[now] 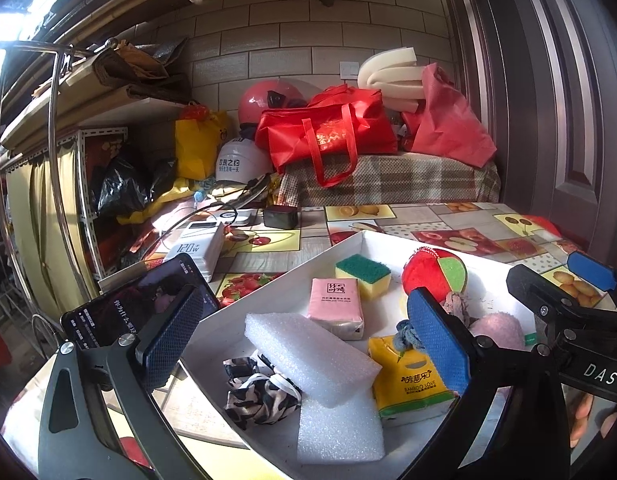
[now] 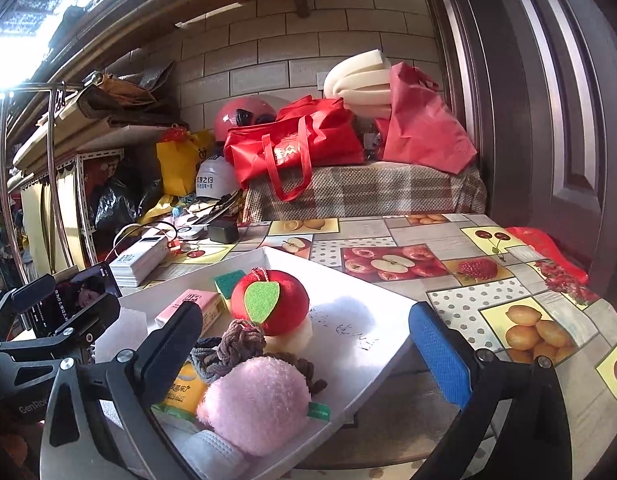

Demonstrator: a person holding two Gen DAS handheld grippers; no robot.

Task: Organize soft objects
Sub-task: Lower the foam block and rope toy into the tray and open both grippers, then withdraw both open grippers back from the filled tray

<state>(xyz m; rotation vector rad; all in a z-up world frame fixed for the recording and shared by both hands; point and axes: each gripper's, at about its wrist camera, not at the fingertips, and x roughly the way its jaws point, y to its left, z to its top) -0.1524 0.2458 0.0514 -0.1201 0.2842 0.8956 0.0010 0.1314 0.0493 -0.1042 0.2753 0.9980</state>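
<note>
While your right tool (image 2: 308,360) gapes wide and empty, the fluffy pink ball (image 2: 256,404) lies in the white tray (image 2: 368,320) on the desk (image 2: 488,280); your left tool (image 1: 308,340) is spread too, gripping nothing.

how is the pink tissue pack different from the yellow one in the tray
The pink tissue pack has a plain pink top with a few dark characters; the yellow tissue pack carries a leaf logo and BAMBOO LOVE lettering. The pink one lies clear, beside the green-and-yellow sponge; the yellow one is partly covered by a hair tie. Both lie flat in the white tray.
</note>
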